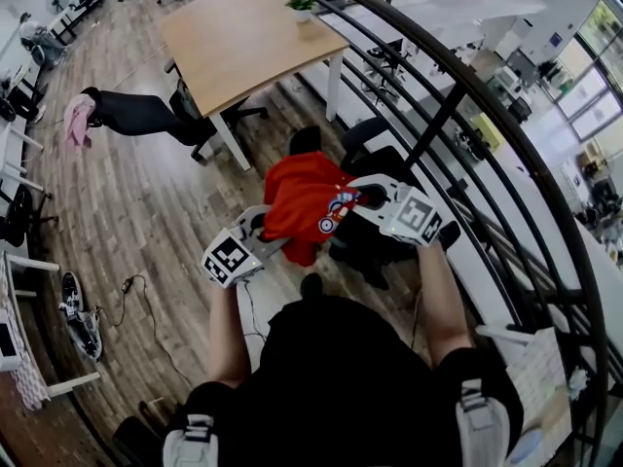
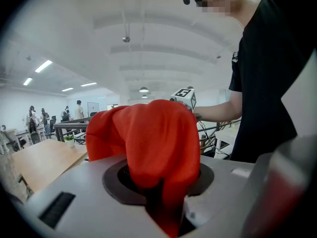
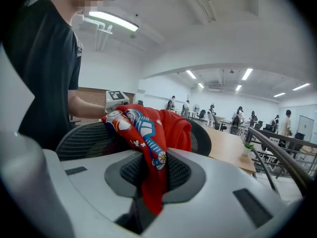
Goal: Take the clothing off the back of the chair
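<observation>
On the black mesh chair back (image 3: 81, 138), the red printed shirt (image 1: 304, 195) is clamped by left gripper (image 1: 265, 233) and right gripper (image 1: 362, 200).

No writing can be read anywhere, not even on the red clothing (image 1: 307, 202).

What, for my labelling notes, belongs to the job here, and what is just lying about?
Job: red garment, chair back, left gripper and right gripper, both clamped on the garment.
Lying about: wooden table, potted plant, pink cloth, railing.
</observation>
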Motion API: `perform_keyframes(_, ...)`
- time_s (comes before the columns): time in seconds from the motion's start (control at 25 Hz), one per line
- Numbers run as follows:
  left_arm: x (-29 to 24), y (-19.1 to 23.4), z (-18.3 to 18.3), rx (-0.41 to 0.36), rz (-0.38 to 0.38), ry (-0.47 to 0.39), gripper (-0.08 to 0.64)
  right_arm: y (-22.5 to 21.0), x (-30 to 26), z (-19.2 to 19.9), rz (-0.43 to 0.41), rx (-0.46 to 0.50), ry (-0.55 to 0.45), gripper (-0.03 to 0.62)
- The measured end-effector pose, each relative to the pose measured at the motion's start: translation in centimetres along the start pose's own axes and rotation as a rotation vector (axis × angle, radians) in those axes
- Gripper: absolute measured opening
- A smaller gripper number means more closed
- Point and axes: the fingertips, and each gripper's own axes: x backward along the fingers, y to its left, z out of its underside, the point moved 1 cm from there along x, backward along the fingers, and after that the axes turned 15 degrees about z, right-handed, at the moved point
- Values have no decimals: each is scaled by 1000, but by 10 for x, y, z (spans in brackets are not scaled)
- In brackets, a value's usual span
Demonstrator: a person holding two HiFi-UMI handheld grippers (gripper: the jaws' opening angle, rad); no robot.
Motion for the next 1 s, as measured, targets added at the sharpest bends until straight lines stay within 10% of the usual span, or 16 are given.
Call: perform_keyframes(1.0, -4, -66, -19, -9, -180, 9, 130, 23, 48, -22, 18, 60, -118, 71)
